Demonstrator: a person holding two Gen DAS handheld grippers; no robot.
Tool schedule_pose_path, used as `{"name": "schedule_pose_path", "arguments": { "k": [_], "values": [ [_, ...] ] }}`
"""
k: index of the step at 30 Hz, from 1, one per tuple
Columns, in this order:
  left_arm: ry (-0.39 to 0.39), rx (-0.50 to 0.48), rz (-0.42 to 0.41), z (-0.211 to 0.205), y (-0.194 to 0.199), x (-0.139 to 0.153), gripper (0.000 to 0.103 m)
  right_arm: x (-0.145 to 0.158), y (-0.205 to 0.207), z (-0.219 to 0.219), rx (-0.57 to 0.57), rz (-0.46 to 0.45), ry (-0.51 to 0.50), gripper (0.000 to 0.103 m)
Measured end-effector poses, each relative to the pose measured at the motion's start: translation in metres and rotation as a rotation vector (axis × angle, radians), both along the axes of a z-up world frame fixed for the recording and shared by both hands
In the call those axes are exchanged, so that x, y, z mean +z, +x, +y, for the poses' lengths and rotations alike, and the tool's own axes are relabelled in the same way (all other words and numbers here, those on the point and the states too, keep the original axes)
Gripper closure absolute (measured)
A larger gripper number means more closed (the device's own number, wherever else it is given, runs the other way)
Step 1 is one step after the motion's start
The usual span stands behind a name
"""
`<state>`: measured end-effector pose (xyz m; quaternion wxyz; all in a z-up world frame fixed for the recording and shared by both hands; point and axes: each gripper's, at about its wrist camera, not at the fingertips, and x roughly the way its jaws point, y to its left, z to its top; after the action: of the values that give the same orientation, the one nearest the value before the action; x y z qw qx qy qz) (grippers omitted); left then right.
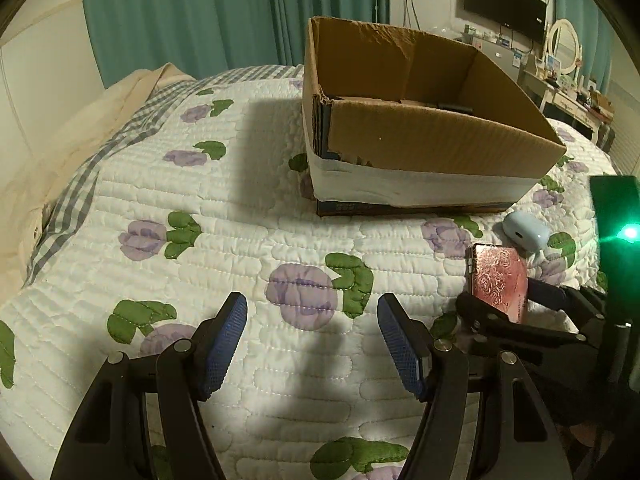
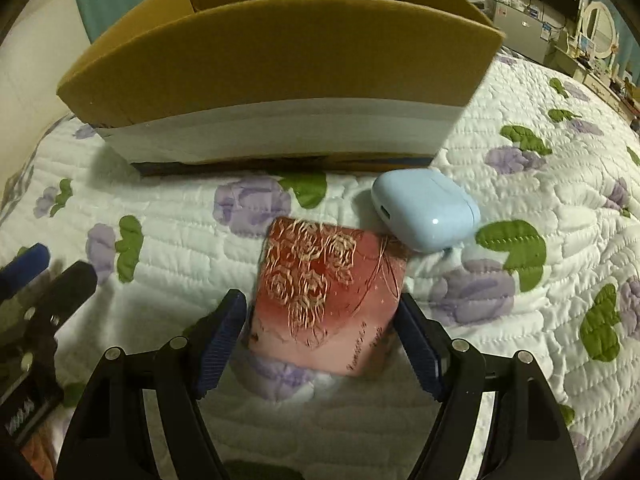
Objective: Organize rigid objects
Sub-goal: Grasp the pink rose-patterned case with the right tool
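1. The right tool (image 2: 320, 332) straddled the pink rose-patterned box (image 2: 326, 304) on the bed quilt (image 2: 520, 360), fingers wide, contact unclear.
2. The left tool (image 1: 312, 336) gaped, holding nothing.
3. A blue earbud case (image 2: 426, 210) lay at one o'clock, before the cardboard box (image 2: 280, 60).

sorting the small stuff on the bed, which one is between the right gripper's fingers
The red rose-patterned box, sitting between the right gripper fingers. The pale blue earbud case lies beyond it.

Both cameras sit low over the bed (image 1: 240, 208), facing the cardboard box (image 1: 432, 140). The right one is closer. Both see the pink box (image 2: 324, 304).
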<state>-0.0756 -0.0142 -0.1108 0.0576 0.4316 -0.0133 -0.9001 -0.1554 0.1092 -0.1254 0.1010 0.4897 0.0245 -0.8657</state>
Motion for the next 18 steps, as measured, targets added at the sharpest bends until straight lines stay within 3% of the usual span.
{"name": "schedule_pose_path", "arguments": {
  "k": [8, 13, 18],
  "values": [
    [-0.026, -0.015, -0.009, 0.004, 0.003, -0.002, 0.033, 0.002, 0.012, 0.004, 0.023, 0.022, 0.02, 0.032],
    [-0.028, -0.022, -0.001, 0.007, 0.005, 0.004, 0.033, 0.035, 0.061, 0.02, 0.072, 0.071, 0.022, 0.033],
    [-0.024, -0.054, 0.003, 0.022, 0.003, 0.012, 0.033, 0.066, 0.072, 0.041, 0.056, 0.129, 0.043, 0.033]
  ]
}}
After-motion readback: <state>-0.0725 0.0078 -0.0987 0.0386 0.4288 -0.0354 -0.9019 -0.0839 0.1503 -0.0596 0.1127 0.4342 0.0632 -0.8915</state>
